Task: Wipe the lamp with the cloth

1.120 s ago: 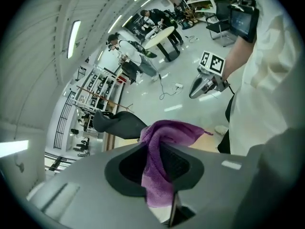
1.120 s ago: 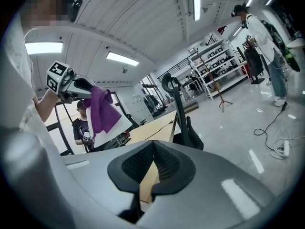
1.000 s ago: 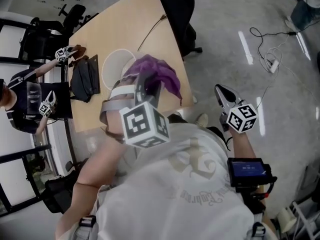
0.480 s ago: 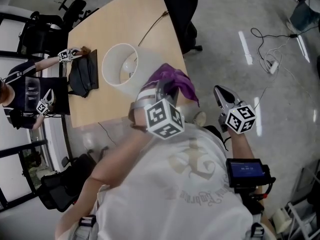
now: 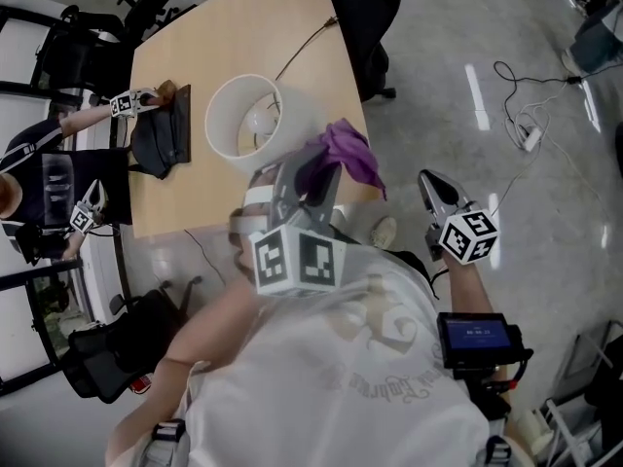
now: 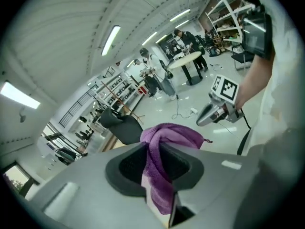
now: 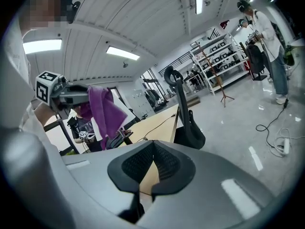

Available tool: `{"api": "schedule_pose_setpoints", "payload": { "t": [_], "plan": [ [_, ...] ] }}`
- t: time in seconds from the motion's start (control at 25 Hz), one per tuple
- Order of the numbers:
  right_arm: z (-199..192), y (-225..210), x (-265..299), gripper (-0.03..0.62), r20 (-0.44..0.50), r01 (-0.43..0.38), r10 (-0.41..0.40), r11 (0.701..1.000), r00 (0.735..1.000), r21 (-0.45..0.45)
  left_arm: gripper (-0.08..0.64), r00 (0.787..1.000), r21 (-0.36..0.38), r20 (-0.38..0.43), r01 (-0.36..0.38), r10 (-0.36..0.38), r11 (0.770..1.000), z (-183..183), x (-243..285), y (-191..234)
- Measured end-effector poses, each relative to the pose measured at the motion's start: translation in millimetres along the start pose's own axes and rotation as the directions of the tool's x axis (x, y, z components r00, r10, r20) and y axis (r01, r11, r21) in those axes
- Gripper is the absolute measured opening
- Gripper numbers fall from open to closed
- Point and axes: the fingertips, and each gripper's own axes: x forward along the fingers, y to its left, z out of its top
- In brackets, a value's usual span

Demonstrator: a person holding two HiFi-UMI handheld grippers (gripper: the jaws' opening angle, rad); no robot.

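Right tongs [image 7: 153,147] are pinched together with nothing in them. Table [image 7: 159,120] sits just past the tips. Up-left, the left tongs [image 7: 85,97] clamp a purple cloth [image 7: 104,112], and there's a black chair [image 7: 189,125] ahead-right.

Wood table [image 5: 195,47] w/ white lamp [image 5: 248,120], blk bag [image 5: 159,142], thin cable [image 5: 307,47] on top.

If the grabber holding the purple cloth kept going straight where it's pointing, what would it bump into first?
Probably the table, just beside the lamp; the black chair stands beyond. Depth is unclear, so the left gripper and its cloth might graze the lamp instead.
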Motion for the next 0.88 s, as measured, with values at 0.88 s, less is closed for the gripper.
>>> {"api": "schedule_pose_setpoints", "payload": {
  "t": [0.88],
  "plan": [
    [-14.3, 95.6, 40.8, 0.014, -0.021, 0.048, -0.049, 0.996, 0.999, -0.075, 0.086, 0.993, 0.157, 0.111, 0.033, -0.051, 0.987, -120.2, -28.6, -20.1]
  ]
}}
